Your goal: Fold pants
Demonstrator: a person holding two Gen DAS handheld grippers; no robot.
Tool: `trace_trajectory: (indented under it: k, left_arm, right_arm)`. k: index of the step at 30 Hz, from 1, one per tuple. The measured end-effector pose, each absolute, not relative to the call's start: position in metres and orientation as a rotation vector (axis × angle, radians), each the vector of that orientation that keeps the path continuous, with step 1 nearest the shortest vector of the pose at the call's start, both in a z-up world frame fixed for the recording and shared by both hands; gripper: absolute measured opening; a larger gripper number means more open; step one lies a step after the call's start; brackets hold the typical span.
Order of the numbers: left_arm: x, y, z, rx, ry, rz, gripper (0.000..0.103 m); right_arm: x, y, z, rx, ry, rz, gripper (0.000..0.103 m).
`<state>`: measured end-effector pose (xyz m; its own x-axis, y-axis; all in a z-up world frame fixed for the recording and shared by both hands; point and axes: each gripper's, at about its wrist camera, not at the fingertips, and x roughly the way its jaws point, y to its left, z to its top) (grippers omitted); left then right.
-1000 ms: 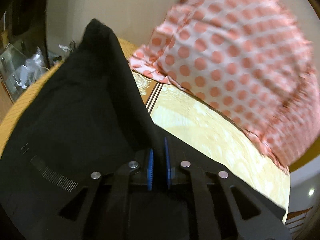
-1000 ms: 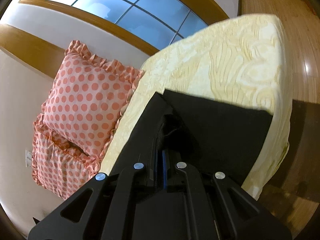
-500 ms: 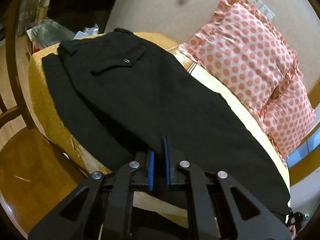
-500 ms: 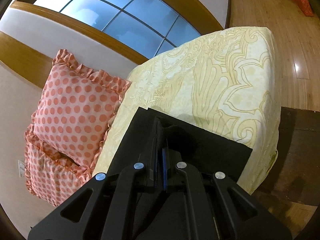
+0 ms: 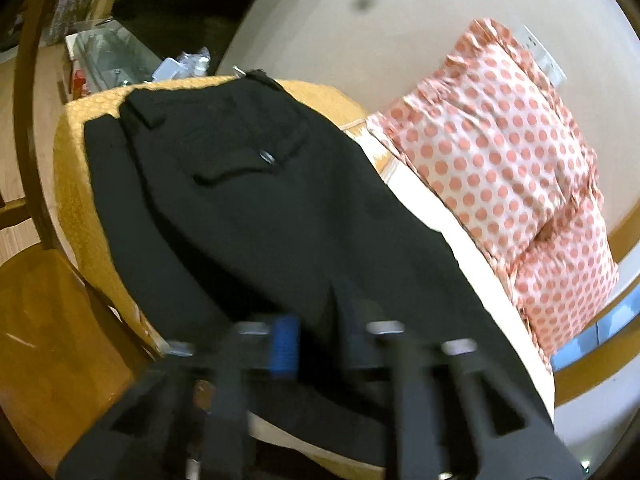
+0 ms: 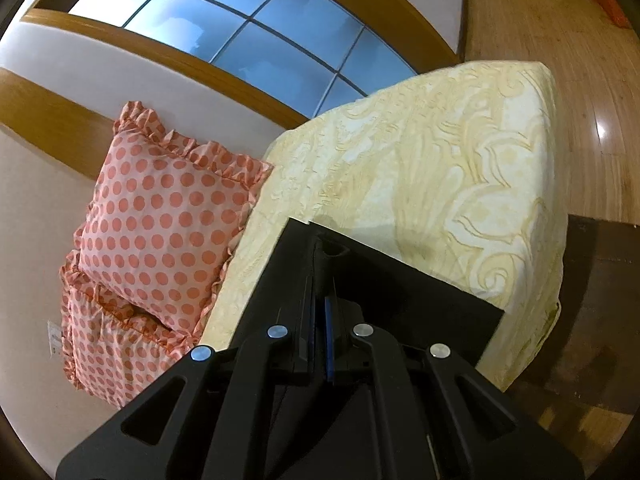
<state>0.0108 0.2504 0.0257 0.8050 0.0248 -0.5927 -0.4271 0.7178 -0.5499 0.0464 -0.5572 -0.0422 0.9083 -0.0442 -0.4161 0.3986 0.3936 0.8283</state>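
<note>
Black pants lie spread along the yellow bed, back pocket up, waistband at the far end. My left gripper is blurred; its blue pads stand apart over the near edge of the pants, gripping nothing. In the right wrist view my right gripper is shut on the hem end of the pants, which lies on the patterned bedspread.
Two pink polka-dot pillows lean against the wall behind the bed; they also show in the right wrist view. A wooden chair stands at the left. A window and wood floor lie beyond the bed.
My left gripper has opened and let go of the pants, which now lie flat on the bed. My right gripper keeps its hold and has drawn the hem back.
</note>
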Motion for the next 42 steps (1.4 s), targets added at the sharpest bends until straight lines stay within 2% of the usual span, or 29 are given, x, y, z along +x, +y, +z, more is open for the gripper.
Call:
trace_trajectory:
  k: [4,10,18,23,31,37,39,42]
  left_arm:
    - [-0.002,0.244,0.038,-0.679,0.562,0.248,0.009]
    - [-0.009,0.249,0.023,-0.686,0.605,0.259,0.008]
    - [-0.010,0.250,0.027,-0.655,0.602,0.248,0.008]
    - [-0.008,0.252,0.020,-0.666,0.621,0.249,0.008]
    - [-0.009,0.249,0.032,-0.621,0.610,0.229,0.007]
    - [-0.005,0.256,0.013,-0.629,0.663,0.245,0.007]
    - [-0.008,0.257,0.010,-0.637,0.654,0.241,0.008]
    - [-0.014,0.260,0.010,-0.648,0.632,0.235,0.018]
  right_arm:
    - [0.035,-0.553,-0.032,1.086,0.330,-0.292,0.004]
    - [0.025,-0.561,-0.074,1.213,0.419,-0.342,0.004]
    - [0.005,-0.557,-0.062,1.173,0.378,-0.371,0.004]
    - [-0.003,-0.561,-0.081,1.228,0.386,-0.371,0.004]
    - [-0.018,-0.548,-0.060,1.170,0.298,-0.371,0.004]
    - [-0.015,-0.549,-0.079,1.144,0.370,-0.431,0.004]
    - [-0.013,-0.547,-0.076,1.110,0.384,-0.442,0.004]
    - [-0.013,-0.548,-0.069,1.089,0.410,-0.454,0.008]
